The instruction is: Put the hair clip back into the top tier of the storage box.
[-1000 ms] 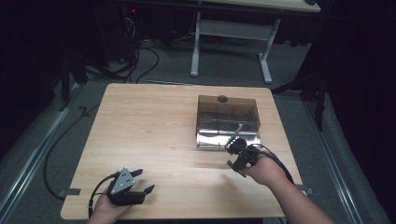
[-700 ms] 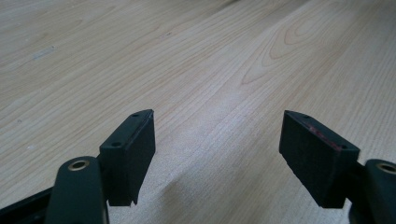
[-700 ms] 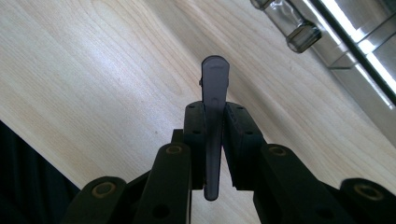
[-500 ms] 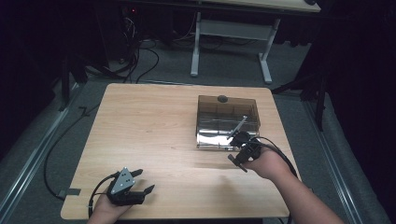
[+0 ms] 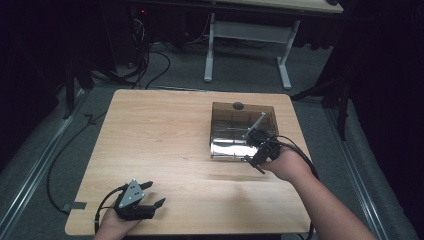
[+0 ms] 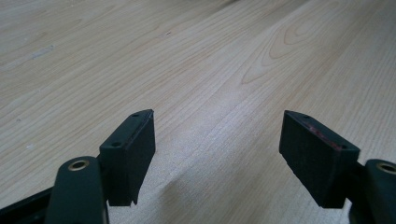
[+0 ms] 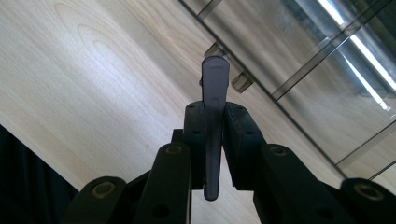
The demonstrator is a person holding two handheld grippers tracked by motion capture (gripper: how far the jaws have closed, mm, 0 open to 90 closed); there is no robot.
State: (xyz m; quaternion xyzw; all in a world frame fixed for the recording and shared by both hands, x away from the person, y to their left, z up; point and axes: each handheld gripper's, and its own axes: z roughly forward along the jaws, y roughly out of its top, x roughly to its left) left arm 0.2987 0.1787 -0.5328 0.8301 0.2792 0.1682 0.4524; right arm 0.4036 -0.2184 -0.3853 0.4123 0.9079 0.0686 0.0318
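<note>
Two jaws of the right gripper (image 5: 258,150) stay clamped on a grey handle (image 7: 214,116), apparently the lid lever of the smoky box (image 5: 243,117); it has risen slightly. Left gripper (image 5: 145,200) rests unmoved on the table (image 5: 165,135), jaws wide, empty.

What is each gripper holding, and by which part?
The right gripper clamps a thin grey strip low on its length; the left gripper holds nothing.
</note>
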